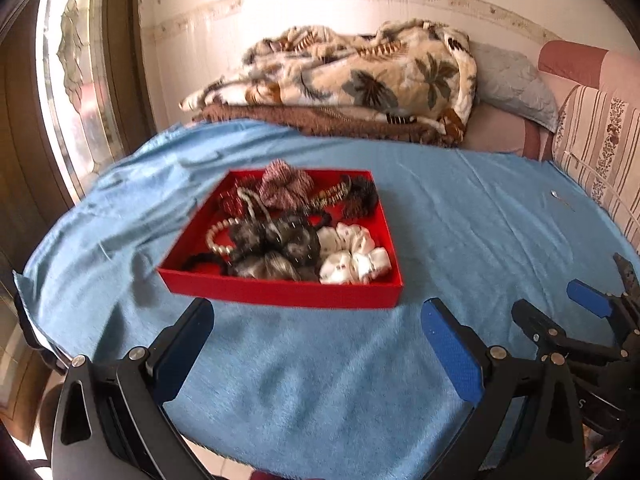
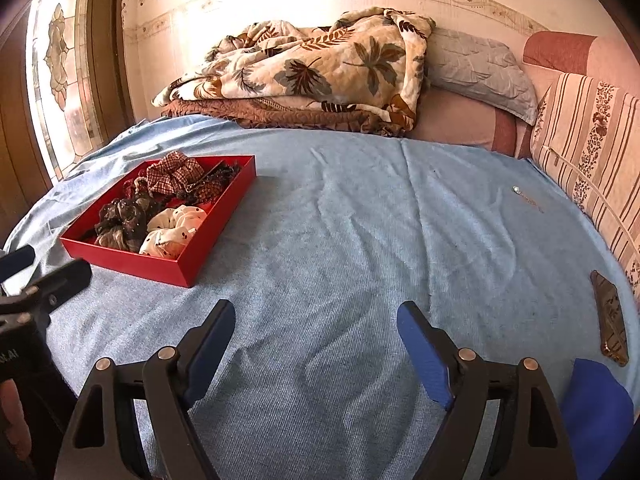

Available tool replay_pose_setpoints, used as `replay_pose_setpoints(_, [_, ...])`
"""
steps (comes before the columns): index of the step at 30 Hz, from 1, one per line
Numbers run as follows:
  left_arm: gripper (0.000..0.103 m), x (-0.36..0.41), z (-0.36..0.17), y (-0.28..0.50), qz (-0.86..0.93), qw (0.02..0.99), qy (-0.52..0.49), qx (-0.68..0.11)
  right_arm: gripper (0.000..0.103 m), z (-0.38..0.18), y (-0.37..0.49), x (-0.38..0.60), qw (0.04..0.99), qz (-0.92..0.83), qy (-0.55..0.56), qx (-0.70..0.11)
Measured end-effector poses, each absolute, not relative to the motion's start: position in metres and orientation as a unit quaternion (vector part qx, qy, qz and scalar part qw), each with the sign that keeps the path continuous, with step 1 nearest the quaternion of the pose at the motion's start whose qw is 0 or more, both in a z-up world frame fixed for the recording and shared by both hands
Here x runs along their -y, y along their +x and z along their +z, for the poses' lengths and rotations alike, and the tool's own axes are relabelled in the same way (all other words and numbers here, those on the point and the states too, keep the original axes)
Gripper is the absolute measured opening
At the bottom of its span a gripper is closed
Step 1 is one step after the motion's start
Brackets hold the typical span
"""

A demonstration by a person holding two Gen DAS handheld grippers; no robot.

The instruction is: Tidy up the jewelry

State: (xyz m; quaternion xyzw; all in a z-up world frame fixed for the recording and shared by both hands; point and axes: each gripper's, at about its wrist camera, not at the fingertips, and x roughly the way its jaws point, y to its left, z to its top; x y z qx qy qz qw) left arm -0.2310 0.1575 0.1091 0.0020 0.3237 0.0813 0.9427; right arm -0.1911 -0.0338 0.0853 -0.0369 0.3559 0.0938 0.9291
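A red tray sits on the blue cloth. It holds scrunchies, among them a white one, a dark one and a plaid one, plus a pearl string. My left gripper hangs open just in front of the tray, nothing between its fingers. My right gripper is open over bare cloth to the right of the tray. A small shiny jewel on a thin chain lies far right on the cloth.
A folded leaf-print blanket and a grey pillow lie at the back. Striped cushions line the right side. A brown flat object, perhaps a phone, rests at the cloth's right edge. A glass door is on the left.
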Motion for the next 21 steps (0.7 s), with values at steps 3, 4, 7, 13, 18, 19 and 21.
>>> replay_pose_setpoints(3, [0.103, -0.156, 0.114, -0.235, 0.089, 0.948, 0.012, -0.307, 0.087, 0.089, -0.193, 0.034, 0.932, 0.096, -0.034, -0.347])
replay_pose_setpoints(4, [0.103, -0.155, 0.115, -0.236, 0.089, 0.948, 0.015, -0.304, 0.087, 0.090, -0.194, 0.035, 0.933, 0.096, -0.034, -0.344])
replay_pose_setpoints(7, [0.103, -0.155, 0.117, -0.238, 0.089, 0.950, 0.017, -0.298, 0.087, 0.095, -0.197, 0.035, 0.939, 0.095, -0.034, -0.330])
replay_pose_setpoints(13, [0.103, -0.158, 0.125, -0.243, 0.099, 0.954, 0.009, -0.283, 0.088, 0.100, -0.201, 0.036, 0.944, 0.093, -0.032, -0.315])
replay_pose_setpoints(18, [0.103, -0.160, 0.133, -0.249, 0.112, 0.956, 0.009, -0.270, 0.089, 0.101, -0.203, 0.038, 0.945, 0.090, -0.030, -0.314])
replay_pose_setpoints(19, [0.103, -0.160, 0.133, -0.249, 0.113, 0.956, 0.009, -0.270, 0.089, 0.102, -0.203, 0.038, 0.945, 0.090, -0.030, -0.313])
replay_pose_setpoints(21, [0.103, -0.161, 0.134, -0.250, 0.116, 0.955, 0.008, -0.271, 0.089, 0.103, -0.206, 0.039, 0.946, 0.091, -0.031, -0.310])
